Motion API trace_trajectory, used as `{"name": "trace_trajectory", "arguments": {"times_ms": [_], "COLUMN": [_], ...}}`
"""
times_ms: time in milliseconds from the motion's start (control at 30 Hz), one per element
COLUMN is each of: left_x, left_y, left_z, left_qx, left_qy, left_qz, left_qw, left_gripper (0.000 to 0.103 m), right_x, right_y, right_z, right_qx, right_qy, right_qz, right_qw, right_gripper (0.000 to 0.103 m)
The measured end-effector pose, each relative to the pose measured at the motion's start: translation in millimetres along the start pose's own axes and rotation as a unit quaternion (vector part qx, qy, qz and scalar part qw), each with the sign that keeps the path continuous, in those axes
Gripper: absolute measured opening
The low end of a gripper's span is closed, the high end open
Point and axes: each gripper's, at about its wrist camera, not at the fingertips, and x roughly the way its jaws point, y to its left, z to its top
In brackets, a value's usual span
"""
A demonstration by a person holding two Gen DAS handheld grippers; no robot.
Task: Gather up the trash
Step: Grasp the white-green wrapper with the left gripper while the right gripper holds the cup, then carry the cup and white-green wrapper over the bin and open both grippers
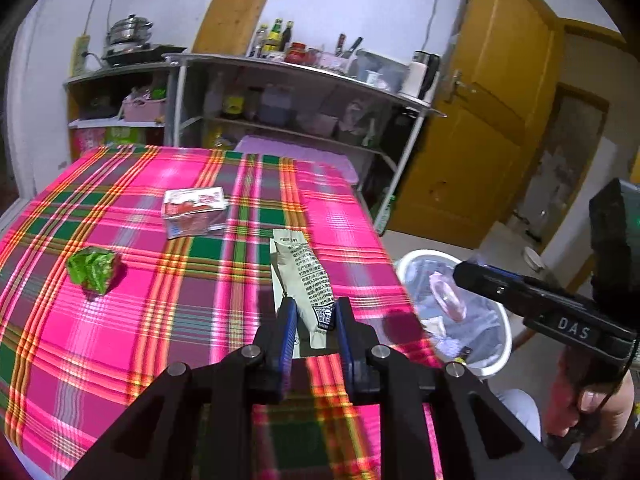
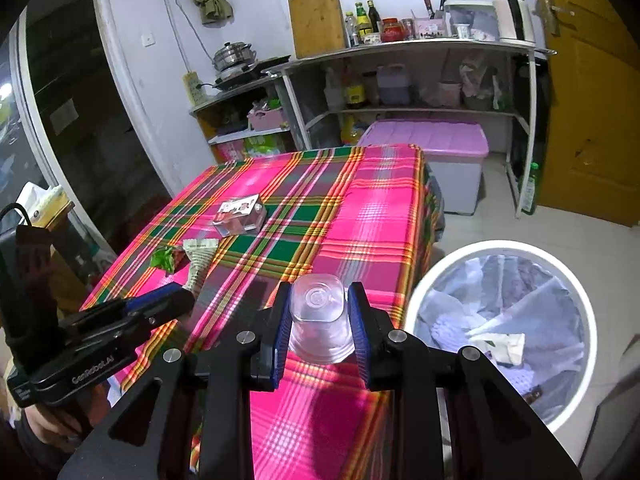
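My left gripper (image 1: 317, 306) is shut on the lower end of a beige printed wrapper (image 1: 302, 268), held above the pink plaid table (image 1: 160, 320). On the cloth lie a crumpled green wrapper (image 1: 93, 270) and a red-and-white carton (image 1: 195, 212). My right gripper (image 2: 320, 292) is shut on a clear plastic cup (image 2: 320, 320), bottom facing the camera, near the table's right edge. A white-rimmed trash bin (image 2: 416, 308) lined with a bag stands on the floor to the right, holding some litter. In the right wrist view the left gripper (image 2: 182, 294) shows at the left with the wrapper (image 2: 198, 260).
Metal shelves (image 2: 400, 46) with bottles, a kettle and a cutting board line the back wall. A purple-lidded storage box (image 2: 432, 136) sits behind the table. A yellow door (image 2: 580, 100) stands at the right. A hand (image 1: 600, 412) grips the right gripper's handle.
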Motion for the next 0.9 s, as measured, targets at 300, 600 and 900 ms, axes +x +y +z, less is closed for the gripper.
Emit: {"name": "trace_trajectory", "arguments": {"times_ms": [300, 600, 900], "left_x": [-8.2, -9.0, 2.4], "left_y": [-33.7, -56.9, -75.7], "left_z": [-3.4, -4.5, -4.8], "left_qx": [0.026, 0.047, 0.062], "left_qy": [-0.001, 0.001, 0.012], "left_qz": [-0.032, -0.047, -0.060], "left_qw": [0.9992, 0.9978, 0.9962], "left_gripper": [0.020, 0.020, 0.020], "right_x": [-21.1, -29.6, -33.9], "right_y": [-12.3, -24.8, -45.4], "right_z": [-7.6, -11.9, -17.0], "right_qx": [0.008, 0.020, 0.037], "right_qy": [-0.012, -0.017, -0.018], "right_qz": [-0.017, -0.025, -0.037], "right_qw": [1.000, 0.999, 0.998], "right_gripper": [0.029, 0.029, 0.029]}}
